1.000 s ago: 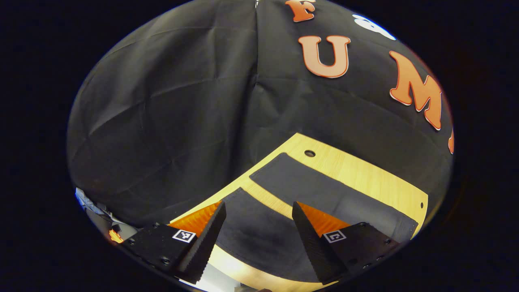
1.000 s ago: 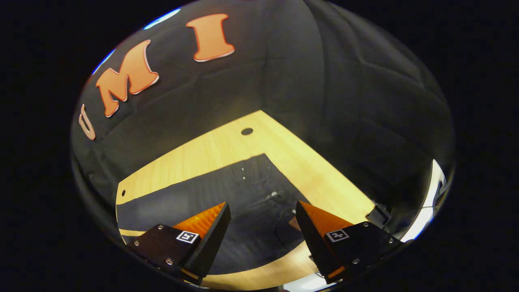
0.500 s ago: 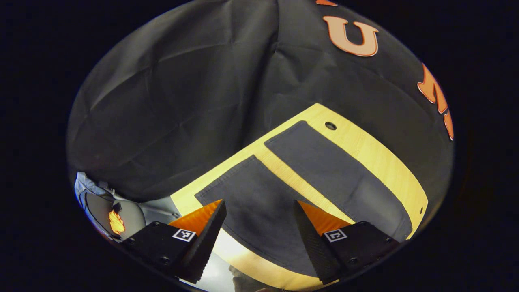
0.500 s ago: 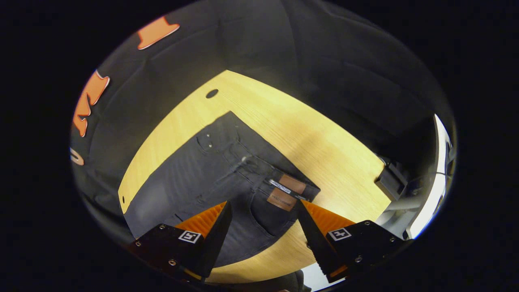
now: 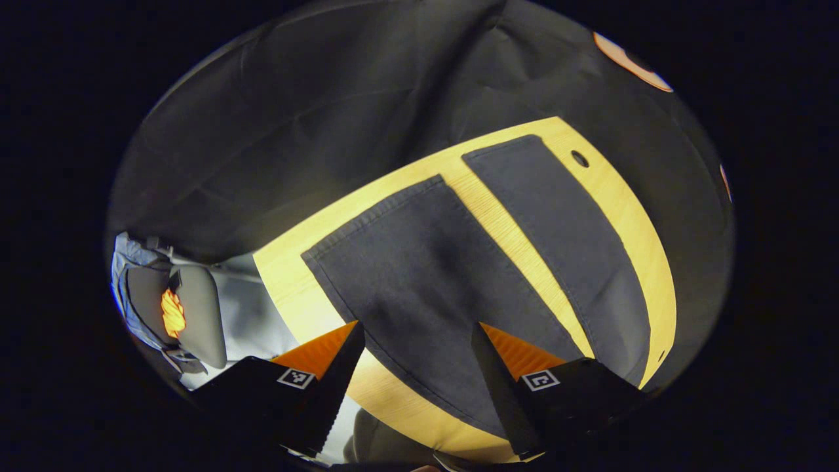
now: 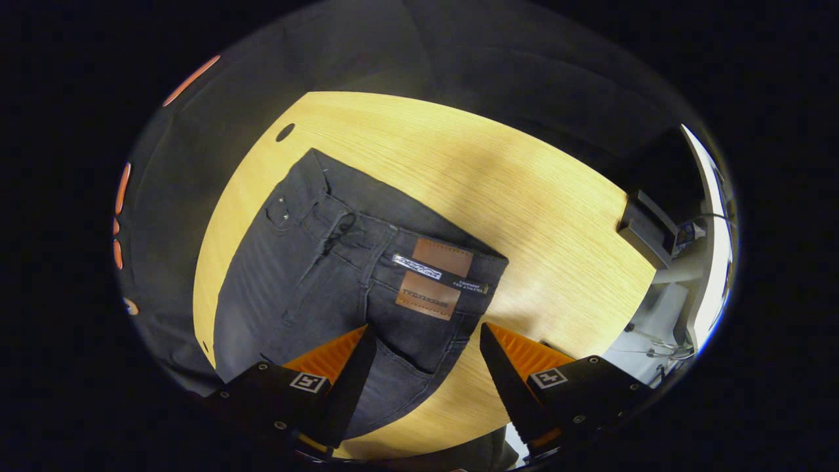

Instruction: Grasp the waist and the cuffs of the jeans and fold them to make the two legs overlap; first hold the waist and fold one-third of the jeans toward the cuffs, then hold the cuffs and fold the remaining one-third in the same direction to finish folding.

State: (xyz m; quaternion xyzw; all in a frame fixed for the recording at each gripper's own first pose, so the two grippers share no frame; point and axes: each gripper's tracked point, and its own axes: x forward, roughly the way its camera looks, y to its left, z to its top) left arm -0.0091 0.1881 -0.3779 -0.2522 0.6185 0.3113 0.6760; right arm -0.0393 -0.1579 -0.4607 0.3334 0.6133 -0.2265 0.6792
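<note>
Two grippers hover above dark denim jeans (image 6: 341, 275) spread flat on a pale wood-grain table (image 6: 524, 196). In the left gripper view, the left gripper (image 5: 417, 383) has its jaws apart over the near leg, whose stitched cuff (image 5: 373, 210) lies toward 11 o'clock; the far leg (image 5: 564, 242) runs beside it, a strip of bare wood between them. In the right gripper view, the right gripper (image 6: 426, 387), jaws apart and empty, hangs above the waist (image 6: 419, 242), where two rectangular brown leather-like patches (image 6: 432, 278) sit at 12 o'clock from it. Farther off, a small round hole (image 6: 285, 132) marks the table's corner at 10 o'clock.
</note>
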